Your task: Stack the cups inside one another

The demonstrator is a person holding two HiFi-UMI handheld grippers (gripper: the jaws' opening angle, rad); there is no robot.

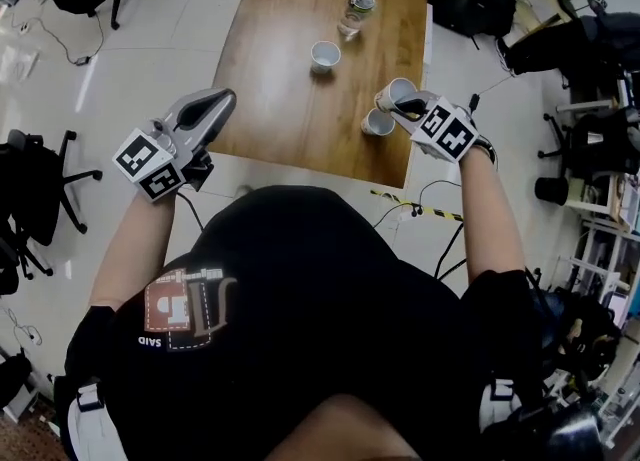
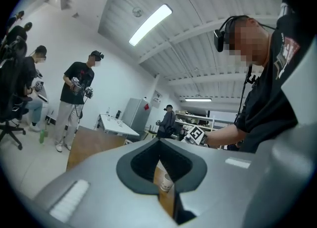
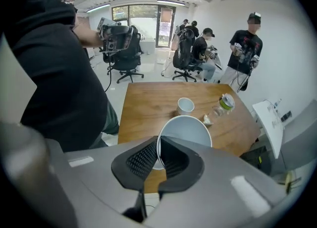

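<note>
Right tongs (image 3: 158,144) pinch one cup (image 3: 189,128); left tongs (image 2: 159,144) pressed together; two cups (image 1: 325,54) (image 1: 378,123) on table (image 1: 285,109).

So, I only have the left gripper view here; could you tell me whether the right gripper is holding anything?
Observer: Yes, the right gripper is shut on the rim of a cup, above the table.
Operator: Thank you. How many other cups are out there?
Observer: Two more: a cup right by the held one, near the table's corner, and a cup mid-table.
Operator: Is anything else on the table?
Observer: A bottle at the far end.
</note>
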